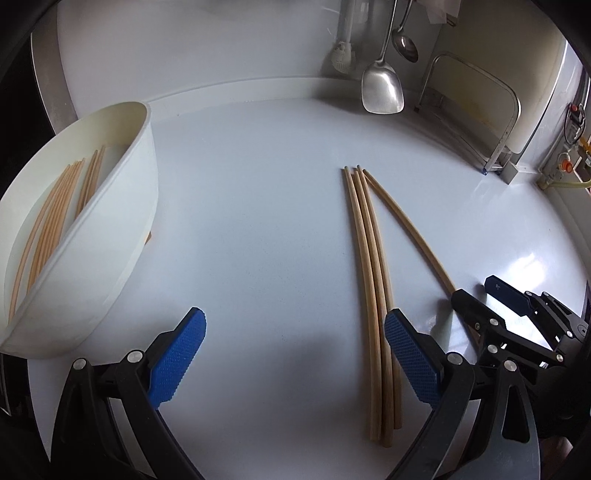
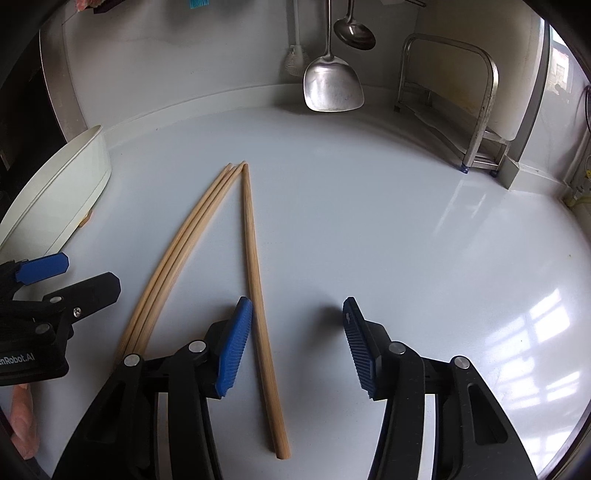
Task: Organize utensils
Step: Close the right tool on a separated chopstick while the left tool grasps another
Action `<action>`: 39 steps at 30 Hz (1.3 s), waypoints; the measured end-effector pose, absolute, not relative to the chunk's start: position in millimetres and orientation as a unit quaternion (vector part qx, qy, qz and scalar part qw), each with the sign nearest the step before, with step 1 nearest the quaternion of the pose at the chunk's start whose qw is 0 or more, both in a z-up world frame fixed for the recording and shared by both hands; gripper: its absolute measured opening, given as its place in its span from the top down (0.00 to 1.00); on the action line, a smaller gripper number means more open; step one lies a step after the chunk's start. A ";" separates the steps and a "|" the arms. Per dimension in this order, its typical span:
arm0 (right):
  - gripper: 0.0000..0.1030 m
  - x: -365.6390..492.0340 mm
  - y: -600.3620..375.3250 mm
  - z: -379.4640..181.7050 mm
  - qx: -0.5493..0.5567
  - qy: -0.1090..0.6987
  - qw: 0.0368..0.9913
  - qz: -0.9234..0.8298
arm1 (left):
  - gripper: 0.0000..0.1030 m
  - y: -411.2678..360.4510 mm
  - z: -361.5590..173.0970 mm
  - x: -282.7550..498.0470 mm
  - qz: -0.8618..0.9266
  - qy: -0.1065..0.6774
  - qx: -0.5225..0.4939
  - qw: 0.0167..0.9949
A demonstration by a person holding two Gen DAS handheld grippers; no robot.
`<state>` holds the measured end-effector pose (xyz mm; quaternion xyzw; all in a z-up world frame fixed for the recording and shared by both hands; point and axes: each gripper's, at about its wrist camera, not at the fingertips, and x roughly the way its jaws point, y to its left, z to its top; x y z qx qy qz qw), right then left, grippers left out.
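Left tool (image 1: 293, 354) spread wide, blue pads (image 1: 177, 354) well apart, gripping nothing, hovering over the white surface (image 1: 258, 221). Between its fingers, toward the right pad, a bundle of three chopsticks (image 1: 373, 295) lying flat, thick ends near, tips far, just beside that pad; whether touching it, impossible to tell. Right of the bundle, a single chopstick (image 1: 406, 225) angled away from it, tips close together at the far end, near end hidden behind the right tool (image 1: 476, 288). Right tool (image 2: 297, 343) also released, jaws wide, nothing clamped; single chopstick (image 2: 255, 273) running between its fingers, close along the left pad (image 2: 232, 350), resting on the surface (image 2: 369, 221). Bundle of three (image 2: 177, 254) outside that tool, to its left, between the two tools. Left tool (image 2: 55, 280) visible at the left edge of the right wrist view. White oblong tray (image 1: 122, 206) at far left on the surface, holding many more chopsticks (image 1: 51, 218) lying lengthwise inside. On the far wall, hanging metal spatula (image 2: 332, 85) and ladle (image 2: 354, 33), with a metal rack (image 2: 476, 92) at far right.
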<state>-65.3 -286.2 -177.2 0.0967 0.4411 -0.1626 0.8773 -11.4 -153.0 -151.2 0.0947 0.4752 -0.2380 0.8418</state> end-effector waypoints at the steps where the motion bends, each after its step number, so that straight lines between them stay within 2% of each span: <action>1: 0.52 -66.6 -287.7 -177.1 0.098 0.441 0.877 -0.162 | 0.07 -154.1 -153.3 -11.6 -0.238 0.478 0.096 0.840; 29: 0.53 -59.4 -280.7 -178.2 0.074 0.443 0.882 -0.140 | 0.07 -163.8 -171.4 -3.3 -0.213 0.483 0.126 0.840; 31: 0.61 -58.8 -278.9 -178.4 0.067 0.443 0.883 -0.138 | 0.11 -163.3 -170.5 -2.4 -0.212 0.480 0.124 0.842; 32: 0.63 -58.6 -278.0 -178.2 0.065 0.444 0.883 -0.137 | 0.16 -163.0 -169.4 -2.9 -0.213 0.477 0.123 0.844; 34: 0.69 -58.7 -276.3 -178.0 0.059 0.445 0.884 -0.134 | 0.27 -163.0 -166.7 -5.1 -0.216 0.473 0.124 0.845; 36: 0.74 -59.5 -274.8 -178.0 0.055 0.447 0.883 -0.129 | 0.42 -164.3 -164.8 -8.1 -0.222 0.470 0.126 0.845; 37: 0.75 -59.8 -274.2 -177.8 0.053 0.449 0.883 -0.126 | 0.45 -165.9 -164.1 -10.5 -0.224 0.469 0.128 0.845; 39: 0.83 -60.5 -272.3 -177.2 0.049 0.452 0.882 -0.123 | 0.59 -168.5 -163.1 -15.3 -0.230 0.466 0.131 0.844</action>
